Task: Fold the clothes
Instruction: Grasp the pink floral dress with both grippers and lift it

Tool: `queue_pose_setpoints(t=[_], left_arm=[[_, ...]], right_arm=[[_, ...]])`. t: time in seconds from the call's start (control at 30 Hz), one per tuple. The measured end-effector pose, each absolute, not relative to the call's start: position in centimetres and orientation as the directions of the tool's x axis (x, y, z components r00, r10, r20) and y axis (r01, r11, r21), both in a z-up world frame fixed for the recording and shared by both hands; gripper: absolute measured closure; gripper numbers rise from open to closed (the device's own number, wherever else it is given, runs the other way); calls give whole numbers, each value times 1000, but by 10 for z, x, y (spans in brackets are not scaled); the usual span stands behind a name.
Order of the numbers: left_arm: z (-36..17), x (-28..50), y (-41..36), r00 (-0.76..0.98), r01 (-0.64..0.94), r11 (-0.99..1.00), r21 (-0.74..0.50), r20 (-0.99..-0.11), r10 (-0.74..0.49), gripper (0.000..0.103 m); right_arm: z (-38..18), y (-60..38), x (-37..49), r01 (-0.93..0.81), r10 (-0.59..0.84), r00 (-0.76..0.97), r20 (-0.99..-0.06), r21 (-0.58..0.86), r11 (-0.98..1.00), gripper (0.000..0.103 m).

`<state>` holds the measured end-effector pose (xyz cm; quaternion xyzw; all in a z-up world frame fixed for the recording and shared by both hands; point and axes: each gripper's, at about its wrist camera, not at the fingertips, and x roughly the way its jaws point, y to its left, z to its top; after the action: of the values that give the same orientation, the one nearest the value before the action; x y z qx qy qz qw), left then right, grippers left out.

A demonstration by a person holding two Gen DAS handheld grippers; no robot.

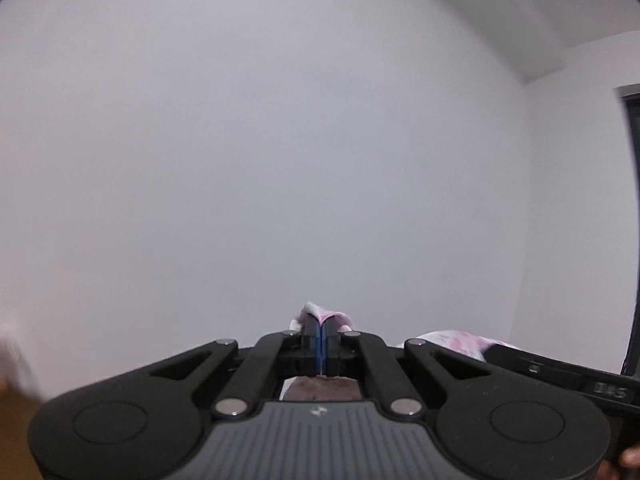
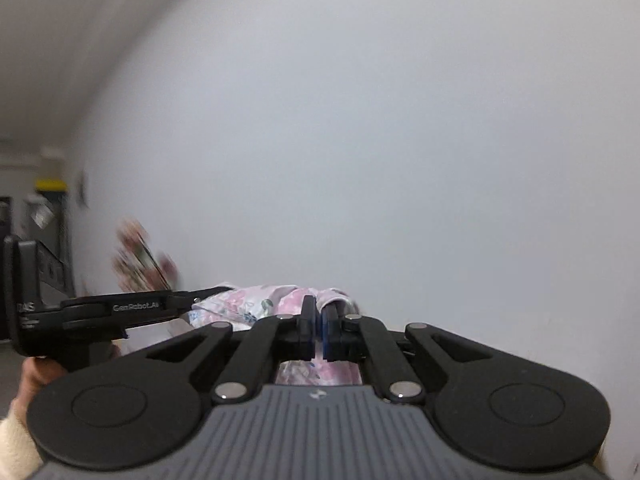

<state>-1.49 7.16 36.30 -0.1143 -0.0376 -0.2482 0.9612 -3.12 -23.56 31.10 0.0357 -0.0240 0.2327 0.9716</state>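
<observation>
Left gripper (image 1: 321,330) is squeezed tight on a bit of the pink flowery cloth (image 1: 452,342), and a little tuft of it sticks up past the tips. In the left wrist view the gripper points at a plain white wall (image 1: 280,140), so no counter or bed shows under it, and no edge or corner can be named. More of the cloth hangs off to the right, where the black body of the right gripper (image 1: 560,376) comes into the picture. A dark window frame (image 1: 632,220) stands at the far right. In the right wrist view the right gripper (image 2: 320,322) is pinched shut on another bit of the same cloth, which bunches in a soft heap across to the left gripper (image 2: 120,310) beside it. A hand (image 2: 36,372) holds that left gripper, with a cream sleeve (image 2: 16,440) below it. Some blurry flowers (image 2: 140,252) stand by the wall behind. The cloth looks thin, light and very floppy. It sags and crumples between the two grippers, so it will not keep a shape by itself. It will not break, but it could slip out of a weak pinch. I think the best places to hold it are two corners or a hem, pulled apart until the cloth hangs flat.
</observation>
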Motion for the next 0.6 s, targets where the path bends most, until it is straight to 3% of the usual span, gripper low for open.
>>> queue_pose_setpoints(t=[0.17, 0.33, 0.5, 0.6], left_arm=[[415, -115, 81, 858, 487, 862, -142, 262, -442, 103], [430, -140, 57, 863, 451, 892, -34, 271, -426, 103], [385, -45, 31, 909, 405, 912, -65, 136, -394, 103], [317, 40, 3, 939, 334, 941, -59, -70, -338, 101]], right_arm=[[363, -232, -145, -443, 448, 872, 197, -72, 893, 101], [385, -231, -189, -422, 434, 872, 225, -105, 901, 101], [376, -242, -131, -402, 404, 910, 94, -46, 915, 101], [330, -249, -42, -354, 358, 928, -105, 54, 934, 101]])
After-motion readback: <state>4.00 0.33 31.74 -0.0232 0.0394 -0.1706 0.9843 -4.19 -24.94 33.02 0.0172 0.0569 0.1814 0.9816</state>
